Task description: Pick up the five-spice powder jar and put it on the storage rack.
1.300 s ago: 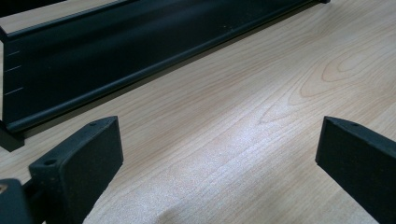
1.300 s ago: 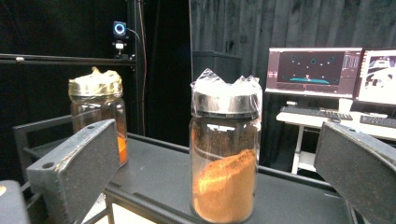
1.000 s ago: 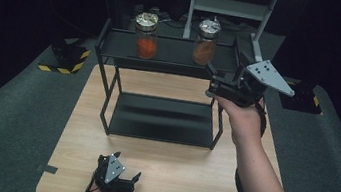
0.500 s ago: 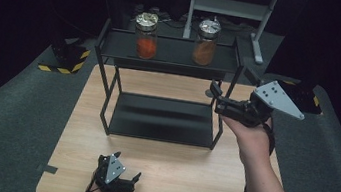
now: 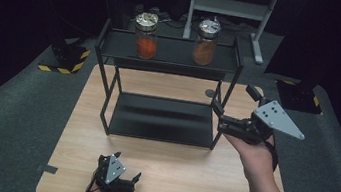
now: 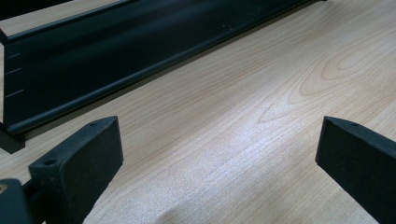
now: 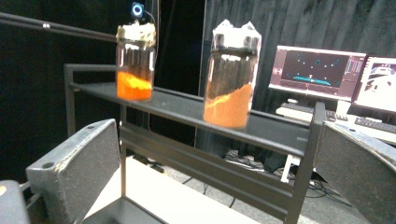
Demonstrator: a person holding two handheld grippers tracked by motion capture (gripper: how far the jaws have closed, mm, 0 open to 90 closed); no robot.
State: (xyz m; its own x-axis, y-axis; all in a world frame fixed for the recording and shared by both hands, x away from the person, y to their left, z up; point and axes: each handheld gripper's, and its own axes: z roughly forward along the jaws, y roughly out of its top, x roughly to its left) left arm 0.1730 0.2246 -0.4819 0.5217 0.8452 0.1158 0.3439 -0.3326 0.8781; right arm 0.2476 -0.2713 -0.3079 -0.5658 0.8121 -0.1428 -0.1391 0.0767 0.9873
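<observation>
**Two open claws before a two-tier rack with two jars**

Nearest the person, the left claw (image 5: 122, 179) sits low at the front edge of the wooden surface (image 5: 168, 171), held in a hand that enters from the bottom of the high view. Its jaws are spread wide and grip nothing; in the left gripper view they frame bare wood grain, with the dark lower edge of the rack (image 6: 116, 56) crossing the upper left.

Farther in and to the right, the right claw (image 5: 233, 111) is raised above the surface just beside the rack's front right leg, the grey three-cornered plate (image 5: 278, 119) on top of it. Its jaws are also spread apart and hold nothing. The right hand (image 5: 251, 155) and forearm run back from it toward the bottom edge.

The black metal rack (image 5: 160, 120) stands in the middle of the surface, its lower shelf bare and dark. On its upper shelf stand two upright glass jars, well apart: the left jar (image 5: 145, 35) holds bright orange powder, and the right jar (image 5: 206, 42) holds a browner orange powder. Both have crinkled silvery tops. In the right gripper view the two jars appear between the jaws.

Beyond the rack, monitors (image 7: 317, 72) glow against a dark curtain.
</observation>
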